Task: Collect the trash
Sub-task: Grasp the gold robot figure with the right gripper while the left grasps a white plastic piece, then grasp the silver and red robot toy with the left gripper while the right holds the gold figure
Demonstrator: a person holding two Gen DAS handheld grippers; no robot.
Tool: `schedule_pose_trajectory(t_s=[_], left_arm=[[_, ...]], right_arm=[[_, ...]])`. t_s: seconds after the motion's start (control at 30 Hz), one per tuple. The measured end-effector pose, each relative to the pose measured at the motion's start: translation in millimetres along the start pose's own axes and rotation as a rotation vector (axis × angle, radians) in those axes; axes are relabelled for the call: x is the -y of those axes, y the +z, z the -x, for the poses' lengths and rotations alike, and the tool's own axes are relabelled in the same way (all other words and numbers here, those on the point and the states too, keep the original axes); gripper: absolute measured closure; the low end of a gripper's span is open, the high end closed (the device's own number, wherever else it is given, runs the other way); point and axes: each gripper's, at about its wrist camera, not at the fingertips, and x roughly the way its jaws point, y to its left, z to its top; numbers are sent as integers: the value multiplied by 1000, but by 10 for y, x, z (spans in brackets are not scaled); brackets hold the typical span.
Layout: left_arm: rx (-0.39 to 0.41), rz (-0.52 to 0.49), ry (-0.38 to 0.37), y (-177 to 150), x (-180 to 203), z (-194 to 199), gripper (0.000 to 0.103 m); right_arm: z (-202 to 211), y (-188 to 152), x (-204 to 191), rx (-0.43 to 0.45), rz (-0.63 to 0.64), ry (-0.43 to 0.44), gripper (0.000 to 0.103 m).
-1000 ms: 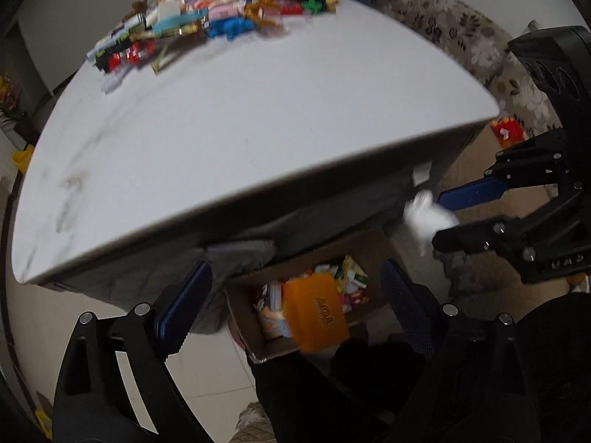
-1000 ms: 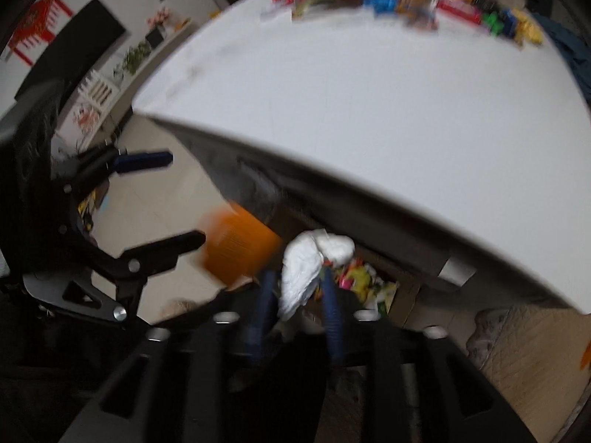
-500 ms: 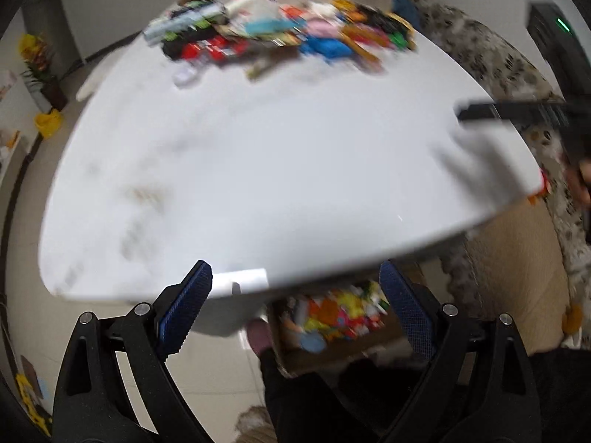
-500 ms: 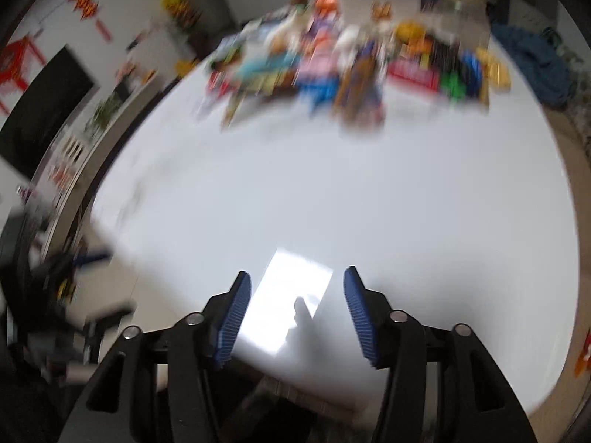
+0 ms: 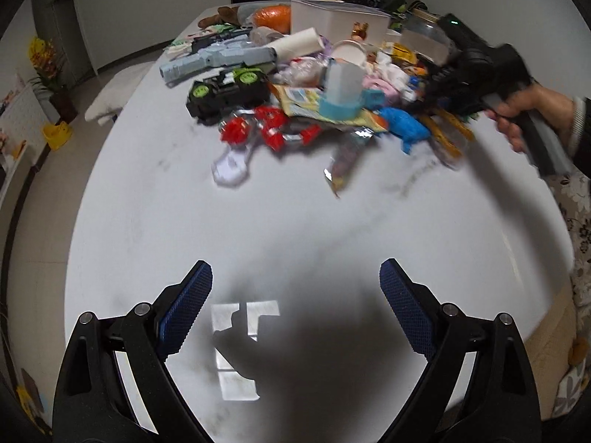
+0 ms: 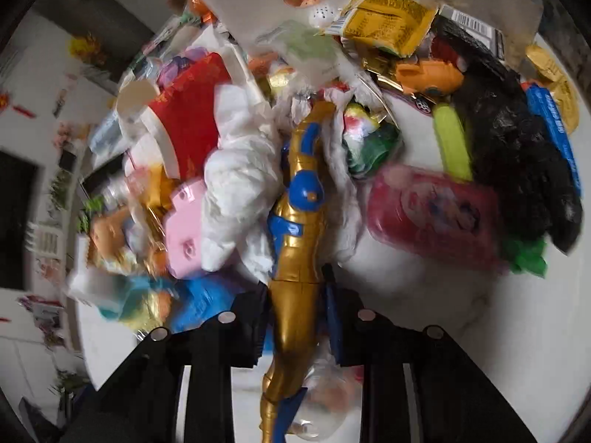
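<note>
A pile of toys and trash covers the far half of the white table (image 5: 258,221). My left gripper (image 5: 295,284) hangs open over the bare near part, nothing between its fingers. A torn foil wrapper (image 5: 343,162) and a white scrap (image 5: 231,166) lie at the pile's near edge. My right gripper (image 6: 295,288) points down into the pile with its jaws closing. A gold and blue toy figure (image 6: 299,221) runs between the pads, which touch its sides. Crumpled white tissue (image 6: 236,192) lies just left of the figure. A hand (image 5: 524,110) holds the right gripper at the pile's right end.
A black and green toy car (image 5: 225,92), a grey toy gun (image 5: 218,59) and a white box (image 5: 336,18) sit at the back. A yellow packet (image 6: 384,18), a pink-red pack (image 6: 432,214) and a black bag (image 6: 517,147) crowd the right gripper.
Both grippers left the cardboard box below the table edge and swung over the table. The right one no longer holds the white tissue; it opened, reached the pile and narrowed around the gold figure.
</note>
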Motion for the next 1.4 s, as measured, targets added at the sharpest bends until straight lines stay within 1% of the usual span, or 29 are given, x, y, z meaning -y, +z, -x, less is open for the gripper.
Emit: schedule_pose_trajectory(t_s=[0.03, 0.1, 0.2, 0.3, 0.37, 0.4, 0.43, 0.47, 0.5, 0.53, 0.57, 0.63, 0.7, 0.73, 0.8, 0.87, 0.9, 0.93, 0.97, 1.0, 1.07, 1.13, 1.23, 1.33, 1.4], left_arm=[[5, 4, 20, 69, -39, -54, 13], [13, 21, 40, 219, -171, -168, 13], [9, 34, 65, 455, -363, -390, 13], [2, -27, 96, 683, -377, -655, 13], [-4, -78, 95, 800, -332, -826, 13], [-17, -99, 84, 857, -302, -933, 13], [-34, -108, 65, 889, -282, -1037, 20], [-19, -100, 37, 895, -279, -1057, 38], [-15, -86, -1, 915, -275, -1058, 45], [-20, -76, 6, 921, -262, -1036, 67], [-29, -76, -8, 892, -245, -987, 77], [-28, -50, -39, 807, -219, -797, 78], [-22, -30, -41, 714, -160, -546, 78], [-23, 1, -48, 671, -154, -391, 78], [-47, 105, -111, 631, -229, -133, 78], [-76, 206, -167, 725, -326, 13, 78], [-57, 215, -158, 788, -333, 97, 78], [-33, 197, -130, 847, -309, 170, 78], [-9, 176, -83, 896, -264, 239, 78], [14, 160, -46, 918, -210, 314, 78], [55, 111, -6, 867, -91, 409, 78], [27, 98, 17, 772, -32, 306, 77], [-28, 113, 53, 606, -36, -25, 77], [-87, 168, 54, 432, -136, -316, 77], [-91, 189, 49, 342, -190, -333, 77]], right_arm=[[33, -47, -36, 8, 28, -11, 77], [217, -233, -120, 54, 88, 4, 77], [606, -535, -129, 132, 96, 57, 77], [1000, -845, -93, 189, 74, 125, 77], [1216, -1046, -36, 214, 37, 169, 77], [1299, -1095, -36, 222, 27, 177, 77], [1386, -1202, -17, 232, 15, 188, 77], [1423, -1257, -20, 235, 7, 196, 77], [1465, -1334, -16, 239, -3, 205, 77], [1470, -1417, -63, 242, -8, 207, 77], [1504, -1496, -82, 247, -11, 214, 77], [1491, -1602, -128, 250, -9, 238, 77], [1445, -1645, -134, 242, -4, 269, 77], [1432, -1675, -148, 236, -2, 281, 77], [1390, -1713, -166, 218, 13, 307, 77], [1366, -1726, -183, 206, 30, 321, 77], [1369, -1740, -195, 202, 41, 324, 77], [1379, -1743, -206, 201, 53, 324, 77], [1415, -1762, -217, 205, 66, 322, 77], [1444, -1771, -218, 207, 71, 325, 77], [1518, -1803, -192, 213, 73, 339, 77], [1559, -1843, -166, 218, 78, 335, 77], [1569, -1879, -101, 219, 74, 320, 77], [1542, -1899, -53, 221, 67, 285, 77], [1513, -1914, -39, 217, 57, 274, 77]])
